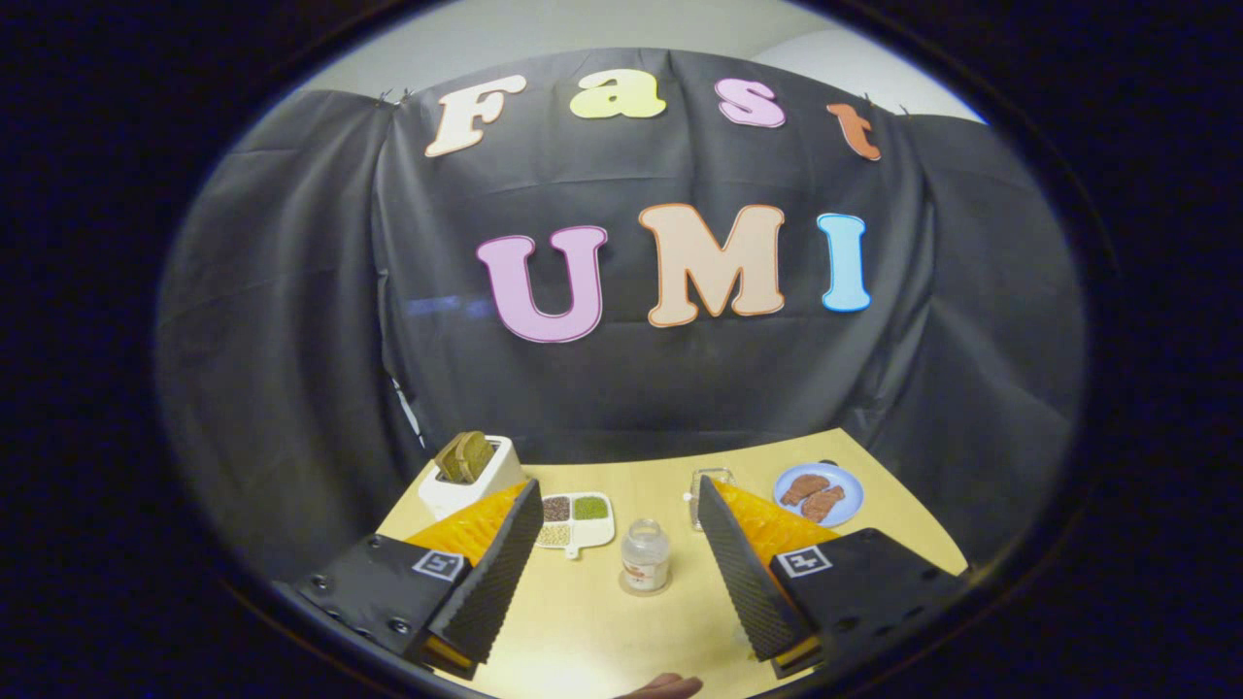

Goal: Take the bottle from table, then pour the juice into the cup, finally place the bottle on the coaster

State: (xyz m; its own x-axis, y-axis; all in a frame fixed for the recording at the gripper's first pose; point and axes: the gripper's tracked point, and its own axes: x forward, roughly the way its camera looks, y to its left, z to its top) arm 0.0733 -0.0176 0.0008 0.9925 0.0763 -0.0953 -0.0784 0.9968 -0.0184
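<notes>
Dim booth; table (592, 621) evenly lit, soft shadows; fisheye bends and blurs the edges.

I worked in a staged booth: black cloth (291, 291) hung behind a small wooden table (583, 621) set with a toaster (473, 476), a plate (818, 492) and a divided dish (575, 520).

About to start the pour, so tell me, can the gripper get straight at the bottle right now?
Probably yes: the gripper is open, the bottle stands upright between its fingers, and bare table lies before it.
</notes>
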